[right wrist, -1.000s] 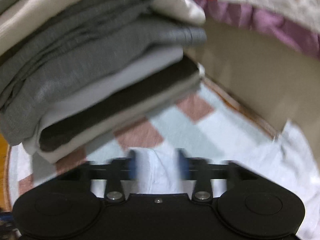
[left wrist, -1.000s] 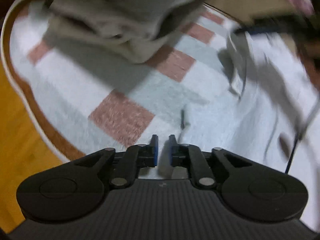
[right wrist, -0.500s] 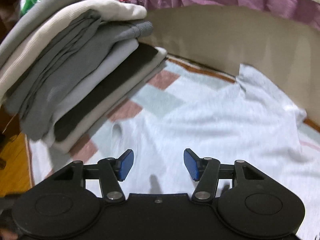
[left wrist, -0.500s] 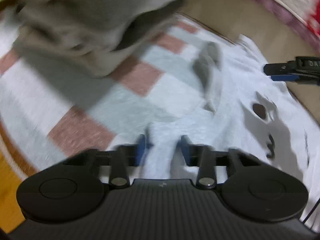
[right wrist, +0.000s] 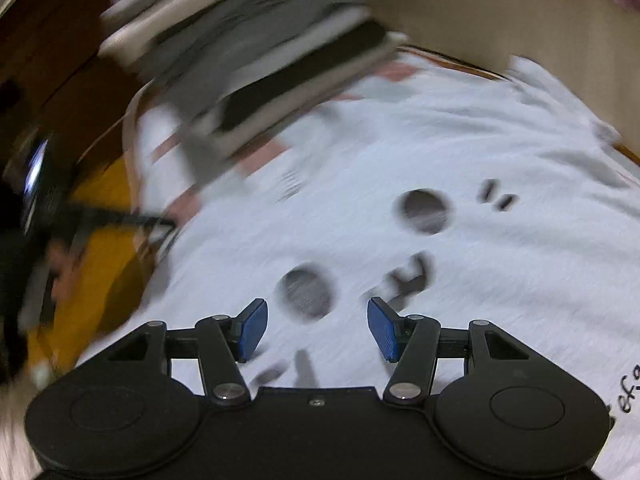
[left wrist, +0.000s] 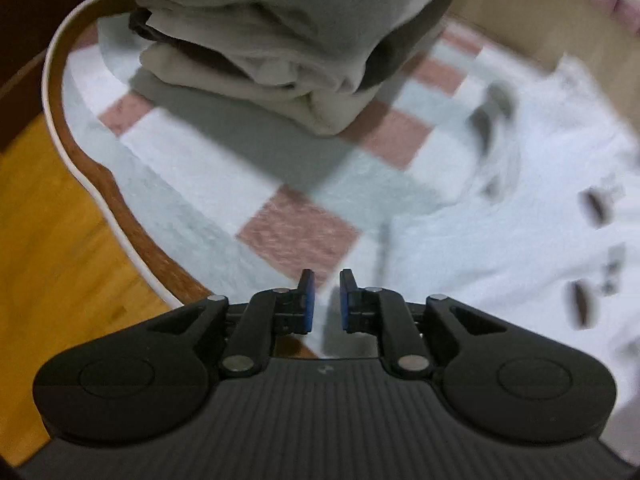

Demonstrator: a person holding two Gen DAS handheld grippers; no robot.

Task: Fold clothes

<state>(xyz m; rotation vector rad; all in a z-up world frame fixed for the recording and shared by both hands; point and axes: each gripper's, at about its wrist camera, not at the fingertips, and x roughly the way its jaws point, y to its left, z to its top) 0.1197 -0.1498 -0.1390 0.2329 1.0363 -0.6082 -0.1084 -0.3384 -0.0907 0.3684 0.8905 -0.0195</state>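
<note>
A white T-shirt [right wrist: 460, 200] with dark round spots and small black marks lay spread flat on the checked blanket [left wrist: 304, 236], just beside the stack of folded clothes [left wrist: 288, 40]. The right gripper [right wrist: 317, 330] hung over the shirt's print, jaws wide and empty. The left gripper [left wrist: 324, 306], jaws narrow with nothing between them, sat at the shirt's edge.

We see a white shirt [right wrist: 460, 184] with dark round spots and little black marks on it. Under it lies a cloth [left wrist: 224, 184] with pink, white and pale green squares. The pile of folded clothes [left wrist: 280, 40] is grey, cream and black. Our right gripper [right wrist: 317, 328] is black with blue pads [right wrist: 253, 330]. The floor [left wrist: 48, 248] is yellow-orange wood.
</note>
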